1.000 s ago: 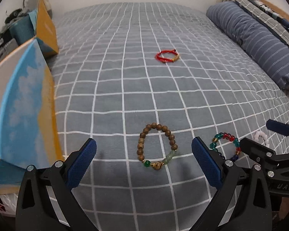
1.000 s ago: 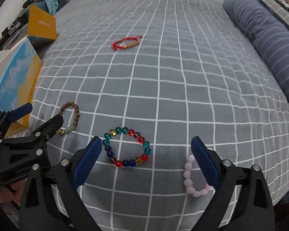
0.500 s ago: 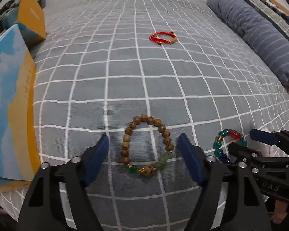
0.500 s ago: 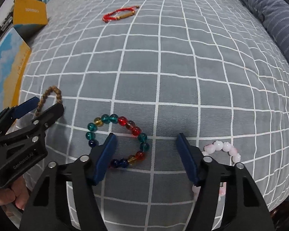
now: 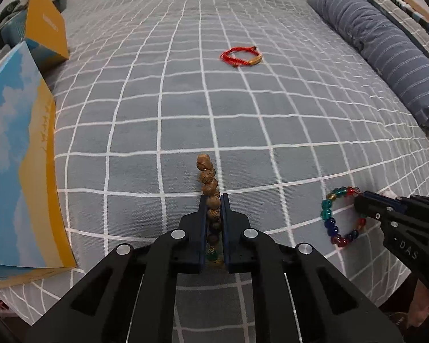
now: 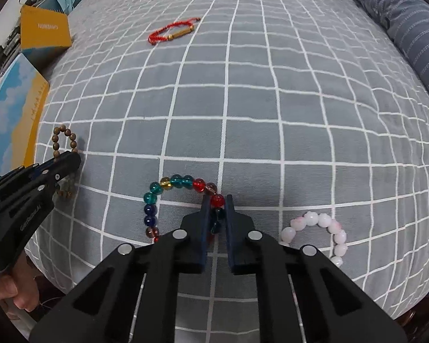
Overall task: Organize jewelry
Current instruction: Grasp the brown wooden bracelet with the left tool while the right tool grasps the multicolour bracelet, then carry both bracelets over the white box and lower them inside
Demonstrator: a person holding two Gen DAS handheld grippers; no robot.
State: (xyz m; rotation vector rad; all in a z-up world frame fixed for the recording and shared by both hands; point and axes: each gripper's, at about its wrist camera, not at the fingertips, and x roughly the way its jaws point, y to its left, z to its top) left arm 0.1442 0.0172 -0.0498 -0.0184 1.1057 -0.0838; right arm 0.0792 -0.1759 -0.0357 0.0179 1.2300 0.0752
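While left claw [image 5: 213,200] pinches wooden bracelet [image 5: 207,175], right claw [image 6: 217,200] clamps coloured beads [image 6: 168,184], "DAS" lettering.

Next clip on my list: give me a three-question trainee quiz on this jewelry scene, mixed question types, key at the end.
1. True or false: the left gripper is shut on the wooden bead bracelet.
2. The right gripper is clamped on which bracelet? A) pink bead bracelet B) multicolour glass bead bracelet C) red cord bracelet
3. Fill in: the bracelet lying farthest up the checked bedspread, untouched, is the ____ one.

Key: 1 true; 2 B; 3 red cord.
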